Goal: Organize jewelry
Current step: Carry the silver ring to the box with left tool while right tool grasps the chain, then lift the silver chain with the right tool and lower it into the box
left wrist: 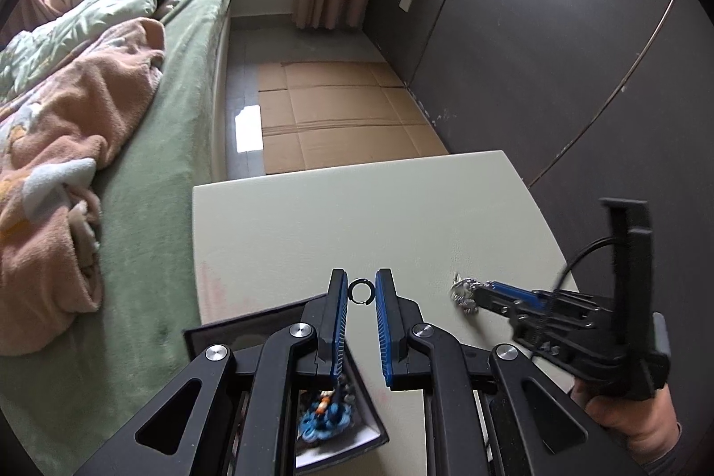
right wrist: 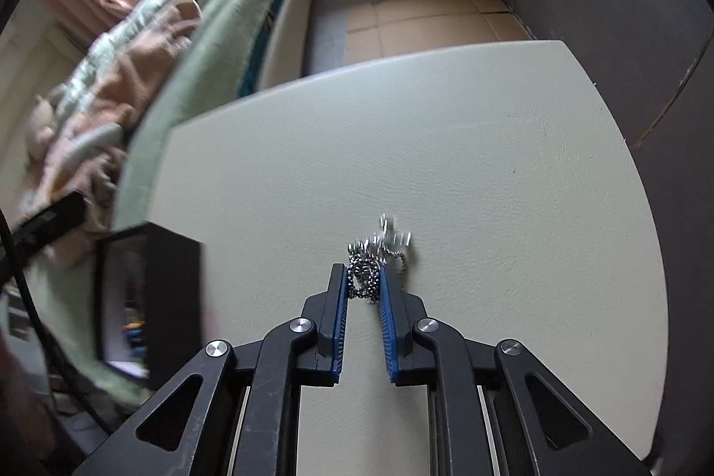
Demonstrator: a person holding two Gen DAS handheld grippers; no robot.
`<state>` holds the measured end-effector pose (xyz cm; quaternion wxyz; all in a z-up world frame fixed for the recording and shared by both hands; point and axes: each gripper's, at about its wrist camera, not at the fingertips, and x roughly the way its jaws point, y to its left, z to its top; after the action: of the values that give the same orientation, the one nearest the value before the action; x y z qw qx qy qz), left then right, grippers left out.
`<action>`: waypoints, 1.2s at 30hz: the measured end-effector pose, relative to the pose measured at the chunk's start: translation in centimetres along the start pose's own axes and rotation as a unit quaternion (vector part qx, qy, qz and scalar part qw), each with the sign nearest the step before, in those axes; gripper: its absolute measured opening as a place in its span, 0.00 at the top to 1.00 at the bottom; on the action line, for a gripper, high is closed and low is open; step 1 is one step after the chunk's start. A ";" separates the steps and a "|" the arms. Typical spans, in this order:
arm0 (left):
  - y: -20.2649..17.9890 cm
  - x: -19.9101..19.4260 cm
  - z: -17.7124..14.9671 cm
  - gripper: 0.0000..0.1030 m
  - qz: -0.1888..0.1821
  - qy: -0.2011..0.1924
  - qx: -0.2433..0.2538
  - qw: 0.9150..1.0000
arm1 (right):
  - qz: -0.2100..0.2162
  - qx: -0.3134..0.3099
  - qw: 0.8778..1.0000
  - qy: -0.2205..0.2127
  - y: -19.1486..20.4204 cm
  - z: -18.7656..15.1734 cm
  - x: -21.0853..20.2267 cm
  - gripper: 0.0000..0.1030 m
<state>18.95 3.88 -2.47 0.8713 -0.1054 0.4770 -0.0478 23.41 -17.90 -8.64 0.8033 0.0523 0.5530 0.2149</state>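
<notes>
Midway, 1 blue beaded piece (left wrist: 328,420) already lies in the black box (left wrist: 357,395); the left tool (left wrist: 361,293) pinches a small dark ring (left wrist: 359,291) above the counter (left wrist: 357,217), while the right tool (right wrist: 362,282) clamps a silver chain (right wrist: 379,248), both apparently still to be stowed.

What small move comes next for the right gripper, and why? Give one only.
Probably lift the right gripper a little and carry it toward the black jewelry box. Its pads appear closed on the silver ball chain, part of which trails on the pale table, while the box stands open at the table's left edge.
</notes>
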 end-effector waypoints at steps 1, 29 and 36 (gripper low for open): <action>0.2 -0.4 -0.1 0.87 0.001 -0.002 -0.002 1.000 | 0.007 0.003 1.000 -0.005 0.1 -0.1 -0.5 0.86; 5.3 -2.0 -4.3 0.43 0.010 0.039 -0.070 0.997 | 0.065 -0.043 0.980 -0.181 9.1 0.3 -16.5 0.86; 6.1 -4.7 -4.1 0.26 -0.002 -0.004 -0.083 0.997 | 0.063 -0.075 0.974 -0.206 12.6 1.3 -20.2 0.86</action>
<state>12.86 10.15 -2.19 0.8616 -0.1784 0.4751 -0.0096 14.98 -14.44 13.37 0.8864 0.0694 0.3537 0.2904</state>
